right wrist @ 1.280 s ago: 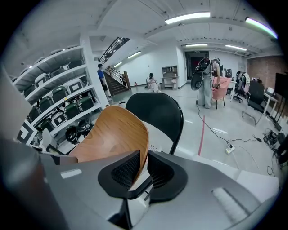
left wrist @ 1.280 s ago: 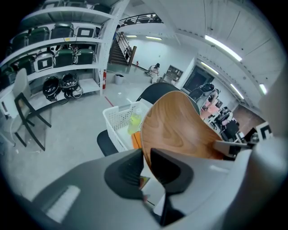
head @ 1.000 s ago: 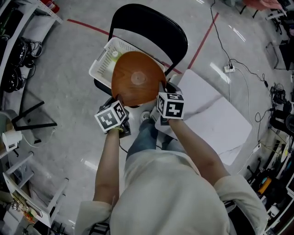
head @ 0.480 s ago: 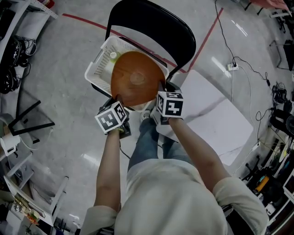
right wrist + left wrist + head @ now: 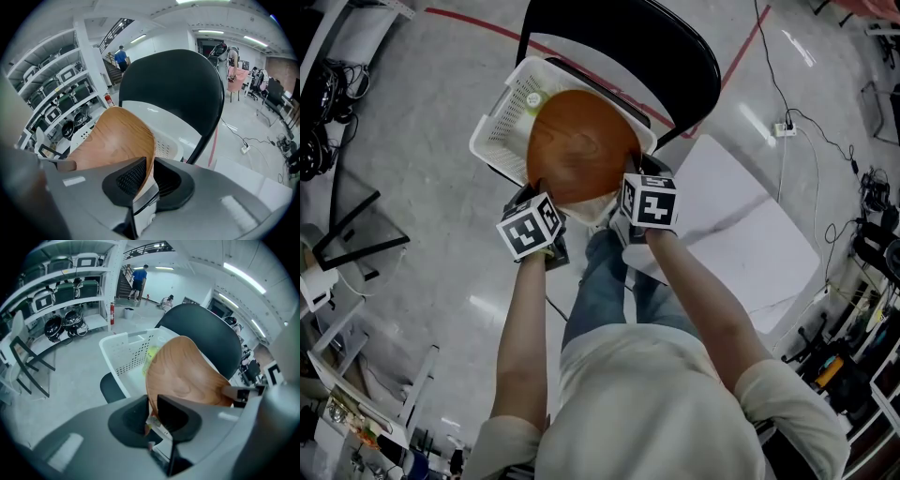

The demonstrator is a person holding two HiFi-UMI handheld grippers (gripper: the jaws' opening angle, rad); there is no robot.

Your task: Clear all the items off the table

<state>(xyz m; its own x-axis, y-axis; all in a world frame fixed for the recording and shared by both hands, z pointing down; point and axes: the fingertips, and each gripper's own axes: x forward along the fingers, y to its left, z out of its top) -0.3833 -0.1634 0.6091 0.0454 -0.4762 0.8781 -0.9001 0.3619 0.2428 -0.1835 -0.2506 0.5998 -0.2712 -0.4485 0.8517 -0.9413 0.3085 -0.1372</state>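
Grey workshop floor (image 5: 431, 206) behind; black chair (image 5: 619, 37) w/ white perforated plastic basket (image 5: 502, 131) just beyond my jaws. L gripper (image 5: 152, 411) & R gripper (image 5: 150, 165) both clamped on near rim of round brown wooden tray (image 5: 581, 145), over basket. Step: stowing it. Next, I reckon: lower in, release both.

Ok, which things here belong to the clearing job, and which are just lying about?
Job: wooden plate, clamped by left hand-held gripper and right hand-held gripper; white basket on black chair; white table.
Lying about: power strip; fire extinguisher; storage shelves.
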